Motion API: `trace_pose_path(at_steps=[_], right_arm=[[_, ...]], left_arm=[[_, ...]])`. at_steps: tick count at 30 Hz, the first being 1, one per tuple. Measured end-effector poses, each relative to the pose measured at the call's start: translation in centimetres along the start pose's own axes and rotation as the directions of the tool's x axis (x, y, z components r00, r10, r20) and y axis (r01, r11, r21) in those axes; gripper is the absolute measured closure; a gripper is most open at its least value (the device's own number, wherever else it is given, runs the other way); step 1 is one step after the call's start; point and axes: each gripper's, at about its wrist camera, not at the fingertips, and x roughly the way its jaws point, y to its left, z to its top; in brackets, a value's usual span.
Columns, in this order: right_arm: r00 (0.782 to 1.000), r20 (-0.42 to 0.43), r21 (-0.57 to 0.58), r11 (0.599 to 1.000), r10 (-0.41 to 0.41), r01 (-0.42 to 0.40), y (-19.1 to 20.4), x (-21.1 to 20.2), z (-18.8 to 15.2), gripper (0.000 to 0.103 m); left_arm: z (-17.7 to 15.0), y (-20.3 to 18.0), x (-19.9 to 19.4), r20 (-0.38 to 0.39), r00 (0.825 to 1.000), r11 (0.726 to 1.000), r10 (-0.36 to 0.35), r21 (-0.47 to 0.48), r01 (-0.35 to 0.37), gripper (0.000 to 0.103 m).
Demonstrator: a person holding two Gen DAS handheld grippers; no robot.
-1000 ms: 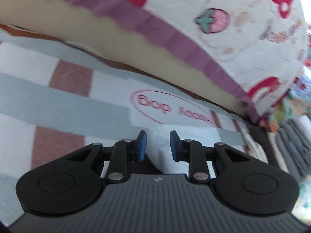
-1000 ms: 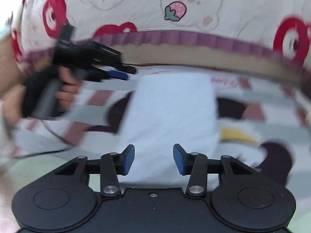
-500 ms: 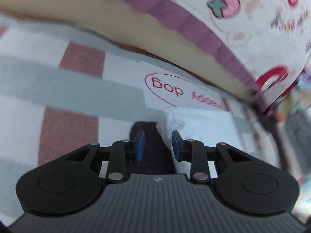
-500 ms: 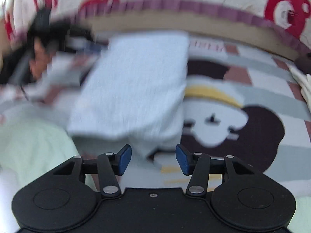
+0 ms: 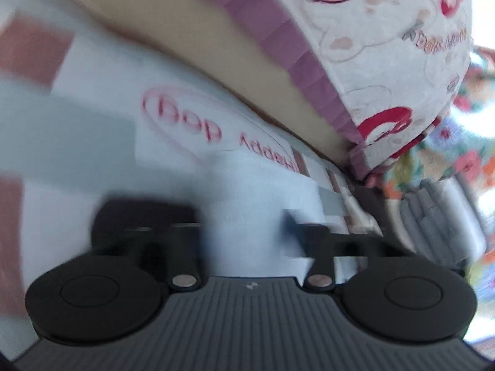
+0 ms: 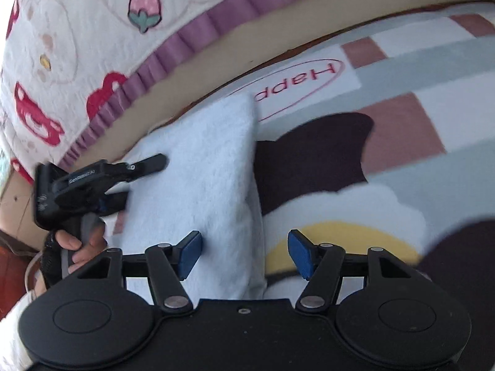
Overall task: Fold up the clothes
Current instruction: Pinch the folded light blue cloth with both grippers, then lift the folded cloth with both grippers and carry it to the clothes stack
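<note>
The folded cloth (image 6: 198,185) is pale blue and fluffy. It lies on a mat (image 6: 433,114) checked in white, grey-green and dusty pink, with a dark brown and yellow cartoon figure and red lettering in a red oval. The bed cover (image 6: 77,40) at the far side is cream with red bears and pink strawberries, edged by a purple frill. Both tools are black with blue pads (image 6: 188,249).
</note>
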Motion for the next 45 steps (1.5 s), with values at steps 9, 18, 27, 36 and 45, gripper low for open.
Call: trace_pose_path(at_steps=[9, 18, 27, 36, 45], right_arm=[[0.998, -0.03, -0.078, 0.995, 0.056, -0.058, 1.7, 1.8, -0.4, 0.036], [0.991, -0.029, 0.068, 0.99, 0.129, -0.127, -0.1, 0.7, -1.6, 0.035], [0.998, -0.016, -0.114, 0.991, 0.067, -0.069, 3.3, 2.0, -1.3, 0.068], [0.963, 0.241, -0.073, 0.991, 0.123, -0.109, 4.0, -5.2, -4.8, 0.076], [0.838, 0.509, -0.123, 0.98, 0.196, -0.154, 3.6, -17.7, -12.0, 0.076]], left_arm=[[0.0, 0.9, -1.3, -0.063, 0.993, 0.992, 0.103, -0.067, -0.107, 0.066], [-2.5, -0.2, -1.1, -0.241, 0.971, 0.989, -0.008, -0.143, -0.027, 0.033], [-2.1, -6.9, -1.1, -0.144, 0.981, 0.963, 0.127, 0.255, -0.087, 0.079], [-2.8, -15.3, -6.7, -0.033, 0.999, 0.895, -0.033, 0.443, 0.045, 0.08], [-6.5, -28.5, -10.6, -0.045, 0.988, 0.806, -0.147, 0.573, 0.147, 0.081]])
